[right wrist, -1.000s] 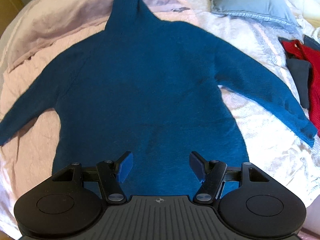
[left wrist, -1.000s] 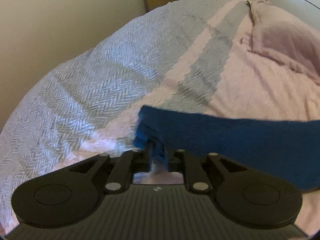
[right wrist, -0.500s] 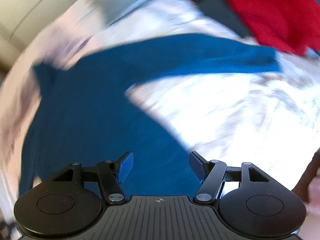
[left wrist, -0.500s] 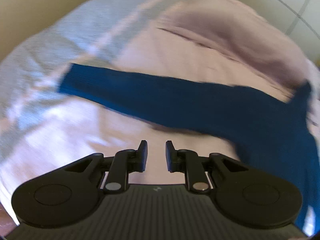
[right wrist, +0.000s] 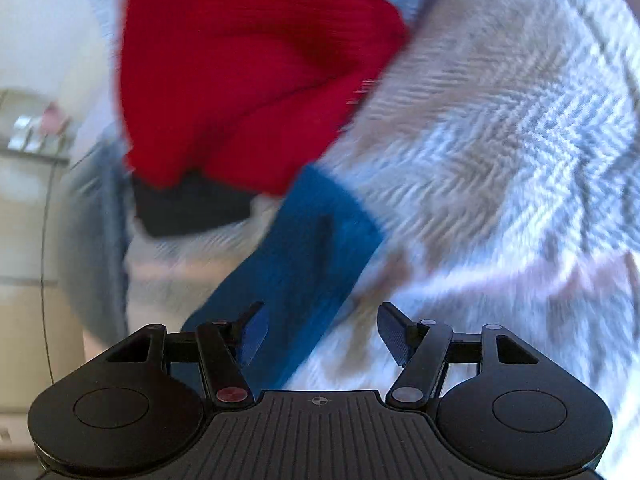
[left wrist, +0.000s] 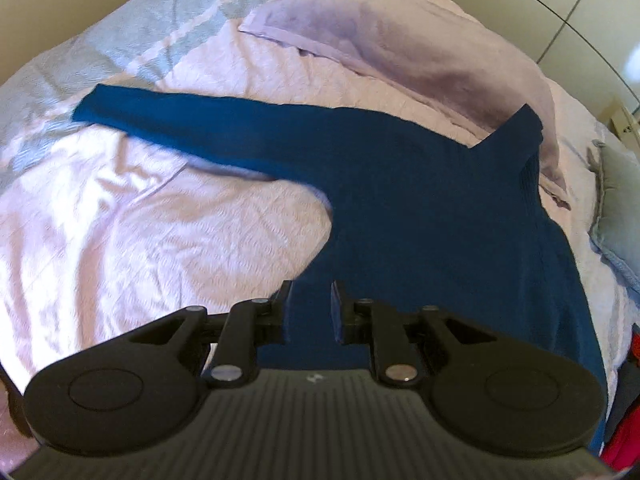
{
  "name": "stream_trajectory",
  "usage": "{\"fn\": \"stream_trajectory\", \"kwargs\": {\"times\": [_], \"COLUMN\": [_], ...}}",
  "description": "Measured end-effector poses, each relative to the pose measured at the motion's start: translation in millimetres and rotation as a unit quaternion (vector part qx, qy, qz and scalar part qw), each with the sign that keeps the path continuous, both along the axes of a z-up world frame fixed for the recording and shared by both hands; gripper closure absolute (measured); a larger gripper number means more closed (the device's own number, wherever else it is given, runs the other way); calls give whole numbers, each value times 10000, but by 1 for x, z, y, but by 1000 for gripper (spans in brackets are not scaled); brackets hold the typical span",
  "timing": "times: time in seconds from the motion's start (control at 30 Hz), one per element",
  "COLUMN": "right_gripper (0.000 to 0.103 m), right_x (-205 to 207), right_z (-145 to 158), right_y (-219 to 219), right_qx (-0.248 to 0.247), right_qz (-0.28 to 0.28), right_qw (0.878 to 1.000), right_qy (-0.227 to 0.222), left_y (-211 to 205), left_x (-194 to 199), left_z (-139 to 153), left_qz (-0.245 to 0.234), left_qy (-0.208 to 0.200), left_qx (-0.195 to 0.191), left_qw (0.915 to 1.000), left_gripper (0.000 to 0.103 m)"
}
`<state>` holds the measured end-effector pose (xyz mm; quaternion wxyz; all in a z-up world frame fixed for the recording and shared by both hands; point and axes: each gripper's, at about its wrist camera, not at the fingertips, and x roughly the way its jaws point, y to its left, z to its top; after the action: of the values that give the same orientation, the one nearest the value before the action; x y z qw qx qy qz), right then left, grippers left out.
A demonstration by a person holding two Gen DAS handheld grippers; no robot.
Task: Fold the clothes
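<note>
The left gripper [left wrist: 310, 306], having let go of the cuff, hovers slightly apart over the blue sweater [left wrist: 420, 200] lying flat mid-frame, while the right gripper [right wrist: 320, 336], wide apart, has swung to the right sleeve [right wrist: 296, 268], so folding can begin.

Bed [left wrist: 120, 240] under my claws, covered in a pale pink quilted spread, wrinkled ahead-left of my left claw [left wrist: 310, 308]. Blue sweater [left wrist: 420, 208] lies flat on it, straight ahead of that claw and running right; one sleeve stretches far ahead-left, collar up ahead-right. Lilac pillow [left wrist: 400, 52] beyond the sweater, collar touching it. Grey-and-white herringbone blanket [left wrist: 120, 40] far ahead-left. Ahead of my right claw [right wrist: 320, 334] the same herringbone blanket [right wrist: 500, 140], the sweater's other sleeve [right wrist: 304, 248] on it, a red garment [right wrist: 248, 68] and a dark one [right wrist: 188, 208] just beyond the cuff. Blurry there.
</note>
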<state>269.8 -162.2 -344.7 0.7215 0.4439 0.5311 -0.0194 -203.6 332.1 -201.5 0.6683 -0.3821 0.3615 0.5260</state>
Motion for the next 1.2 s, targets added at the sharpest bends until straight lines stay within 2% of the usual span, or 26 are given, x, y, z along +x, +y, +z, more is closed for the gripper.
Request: {"fn": "stream_trajectory", "kwargs": {"times": [0.03,0.07,0.1,0.17,0.23,0.33,0.37,0.43,0.5,0.53,0.6,0.67,0.77,0.9,0.93,1.07,1.2], "right_gripper": [64,84,92,95,95,95,95,94,79,75,54,46,46,46,46,46,46], "right_x": [7,14,20,33,43,64,72,89,93,88,70,40,-13,-95,-111,-168,-195], "right_z": [-9,-16,-17,1,26,49,50,35,30,35,49,61,63,45,41,25,8], "right_y": [-3,-5,-5,-2,-1,-1,1,13,24,30,39,49,69,94,97,102,102], "right_qx": [54,117,120,-178,-587,-1183,-1320,-1437,-1592,-1626,-1699,-1566,-811,-246,-272,-593,-633], "right_qz": [-71,-84,10,531,955,1264,1384,1657,1725,1763,1911,2242,3120,4062,4190,4615,4558], "right_qw": [9999,9998,9998,9977,9880,9746,9711,9710,9705,9691,9633,9561,9430,9129,9072,8852,8878], "right_qy": [80,133,126,-388,-1060,-1421,-1426,-947,-551,-574,-817,-1051,-825,-331,-253,-14,133], "left_y": [-3,-6,-8,-13,-18,-19,-20,-20,-20,-20,-17,-10,1,8,7,-5,-18], "left_x": [-1,-2,-4,-10,-19,-34,-38,-47,-55,-60,-68,-72,-75,-81,-85,-113,-125], "left_z": [1,3,4,6,8,-1,-7,-20,-29,-34,-40,-48,-68,-96,-102,-118,-134], "left_qz": [23,44,72,147,244,308,326,364,356,327,274,156,-276,-839,-961,-1236,-1526], "left_qy": [36,71,112,173,207,295,358,491,540,547,546,484,417,441,466,151,-70], "left_qx": [16,32,52,90,128,38,-24,-153,-258,-299,-345,-389,-538,-753,-811,-1165,-1397], "left_qw": [10000,10000,9999,9997,9994,9991,9988,9980,9976,9975,9975,9979,9973,9926,9910,9854,9783], "left_gripper": [88,88,88,88,88,88,88,88,88,88,87,85,79,79,79,77,78]}}
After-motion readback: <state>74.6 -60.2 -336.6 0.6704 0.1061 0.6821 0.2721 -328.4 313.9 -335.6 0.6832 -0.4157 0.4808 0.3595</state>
